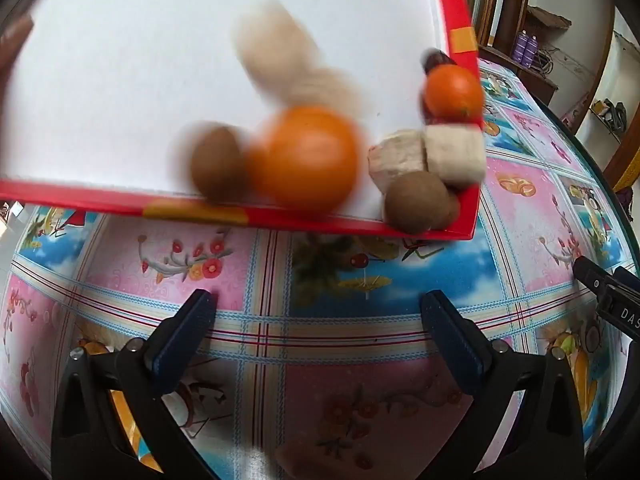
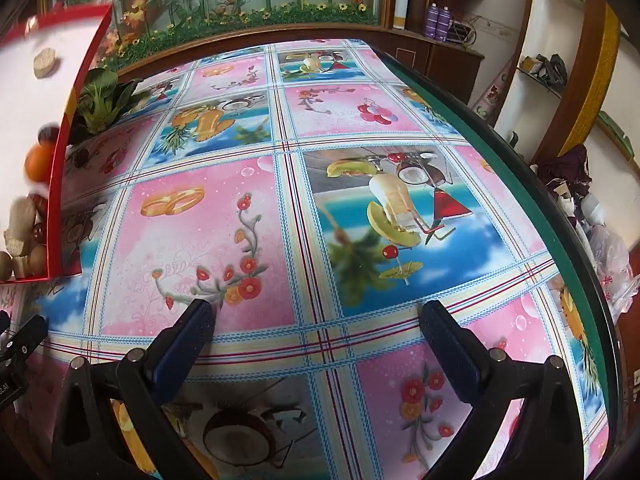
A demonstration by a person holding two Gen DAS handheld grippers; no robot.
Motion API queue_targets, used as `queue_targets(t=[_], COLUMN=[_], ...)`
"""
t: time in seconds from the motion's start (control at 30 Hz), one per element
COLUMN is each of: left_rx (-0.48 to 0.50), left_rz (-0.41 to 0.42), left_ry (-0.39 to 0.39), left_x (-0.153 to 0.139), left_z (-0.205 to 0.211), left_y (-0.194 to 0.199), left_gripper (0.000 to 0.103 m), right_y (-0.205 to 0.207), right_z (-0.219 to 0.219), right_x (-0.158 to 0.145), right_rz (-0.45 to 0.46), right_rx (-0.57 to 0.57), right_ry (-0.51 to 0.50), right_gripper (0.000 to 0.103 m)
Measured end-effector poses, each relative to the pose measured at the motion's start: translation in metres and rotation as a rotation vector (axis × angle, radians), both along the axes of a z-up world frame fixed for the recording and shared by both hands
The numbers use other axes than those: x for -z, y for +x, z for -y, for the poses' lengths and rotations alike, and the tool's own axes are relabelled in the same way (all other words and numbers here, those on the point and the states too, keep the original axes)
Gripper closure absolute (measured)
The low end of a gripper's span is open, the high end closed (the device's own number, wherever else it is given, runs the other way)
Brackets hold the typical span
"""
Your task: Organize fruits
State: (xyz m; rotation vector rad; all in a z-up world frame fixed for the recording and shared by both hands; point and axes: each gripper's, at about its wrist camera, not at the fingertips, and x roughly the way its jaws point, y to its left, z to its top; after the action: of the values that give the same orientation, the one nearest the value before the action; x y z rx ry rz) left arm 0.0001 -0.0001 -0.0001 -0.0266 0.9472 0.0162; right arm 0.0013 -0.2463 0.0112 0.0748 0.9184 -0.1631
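A white tray with a red rim (image 1: pixel 120 202) stands tilted above the table, its low corner toward me. A big orange (image 1: pixel 312 160) and a brown round fruit (image 1: pixel 218 164) are blurred against the near rim. In the low corner lie a small orange (image 1: pixel 452 90), a second brown fruit (image 1: pixel 420 202), two pale chunks (image 1: pixel 454 152) and a dark red fruit (image 1: pixel 436 58). My left gripper (image 1: pixel 318 298) is open over the tablecloth, short of the tray and holding nothing. My right gripper (image 2: pixel 316 307) is open too, right of the tray's red wall (image 2: pixel 60 160).
A green leafy vegetable (image 2: pixel 104 100) lies on the patterned tablecloth behind the tray. The table's green edge (image 2: pixel 520 168) curves along the right, with shelves, bags and a cabinet beyond. Bare tablecloth spreads ahead of the right gripper.
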Motion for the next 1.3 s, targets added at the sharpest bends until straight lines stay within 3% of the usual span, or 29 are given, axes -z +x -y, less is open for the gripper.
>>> queue_targets(t=[1.3], left_rx=[0.006], left_rz=[0.001], left_ry=[0.002], left_x=[-0.0031], left_z=[0.0012], left_y=[0.0013], left_gripper=[0.0], right_y=[0.0], right_z=[0.0007], right_x=[-0.0001], right_rz=[0.0], right_rx=[0.0], right_ry=[0.001], right_gripper=[0.0])
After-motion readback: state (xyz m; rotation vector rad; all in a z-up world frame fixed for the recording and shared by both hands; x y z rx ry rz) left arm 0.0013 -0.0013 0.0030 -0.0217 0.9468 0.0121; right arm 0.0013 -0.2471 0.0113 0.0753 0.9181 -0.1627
